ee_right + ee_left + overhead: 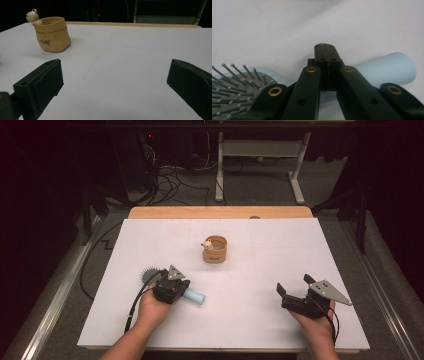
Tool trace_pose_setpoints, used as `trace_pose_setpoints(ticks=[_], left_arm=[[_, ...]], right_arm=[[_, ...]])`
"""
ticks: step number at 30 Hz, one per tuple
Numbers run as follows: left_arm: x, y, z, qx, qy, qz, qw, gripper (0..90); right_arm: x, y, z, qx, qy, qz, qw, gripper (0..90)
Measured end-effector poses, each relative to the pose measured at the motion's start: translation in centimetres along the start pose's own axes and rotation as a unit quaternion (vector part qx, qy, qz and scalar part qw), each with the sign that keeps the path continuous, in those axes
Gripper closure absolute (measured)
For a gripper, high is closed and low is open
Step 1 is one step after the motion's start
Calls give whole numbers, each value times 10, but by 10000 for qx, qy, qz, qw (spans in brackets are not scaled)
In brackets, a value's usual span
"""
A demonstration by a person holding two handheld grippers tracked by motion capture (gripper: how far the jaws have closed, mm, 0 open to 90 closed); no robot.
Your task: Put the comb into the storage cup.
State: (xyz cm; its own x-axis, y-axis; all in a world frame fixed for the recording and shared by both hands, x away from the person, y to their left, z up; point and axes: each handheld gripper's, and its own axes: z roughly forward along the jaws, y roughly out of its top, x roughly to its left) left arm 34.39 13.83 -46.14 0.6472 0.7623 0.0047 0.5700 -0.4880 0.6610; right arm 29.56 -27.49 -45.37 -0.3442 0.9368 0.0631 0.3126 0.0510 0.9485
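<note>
The pale blue plastic hairbrush (192, 295) lies flat on the white table sheet (240, 320), in the near left part of the table, directly under our left gripper (171, 287). Its long axis runs across the table from left to right, slightly slanted toward us at the handle end. The round bristle head (149, 275) points left and away, with its grey cushion and blue-tipped pins facing up; the smooth cylindrical handle (387, 68) points right and ends in a blunt rounded tip. In the left gripper view, our two black jaws stand pressed together with no gap between the pads, above the neck where head and handle meet; the brush passes beneath the linkage, and we cannot tell whether the jaw tips touch it. Nothing is pinched between the pads. Our right gripper (295, 290) rests well apart at the near right of the sheet, its jaws spread wide and holding nothing, pointed toward the table's middle. A small tan bag-shaped ceramic pot (215, 249) with a cream animal figure (32, 16) on its rim stands upright near the centre of the sheet, beyond both grippers and well clear of the brush. The sheet between the brush handle and the pot is bare, so nothing stands between them. A wooden table edge (220, 212) shows at the far side.
</note>
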Motion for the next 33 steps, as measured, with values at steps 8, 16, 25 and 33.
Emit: trace_pose_setpoints(ticks=[8, 16, 25, 33], left_arm=[[4, -8, -7, 134, 7, 52, 9999, 900], [7, -20, -20, 102, -47, 132, 9999, 900], [9, -28, -33, 103, -180, 237, 9995, 900], [0, -23, -21, 260, -301, 413, 9984, 900]], right_arm=[[-1, 0, -1, 4, -19, 25, 10000, 11], [-1, 0, -1, 1, -34, 29, 10000, 11], [-2, 0, -1, -14, -62, 74, 10000, 12], [-2, 0, 0, 9, -62, 74, 10000, 12]])
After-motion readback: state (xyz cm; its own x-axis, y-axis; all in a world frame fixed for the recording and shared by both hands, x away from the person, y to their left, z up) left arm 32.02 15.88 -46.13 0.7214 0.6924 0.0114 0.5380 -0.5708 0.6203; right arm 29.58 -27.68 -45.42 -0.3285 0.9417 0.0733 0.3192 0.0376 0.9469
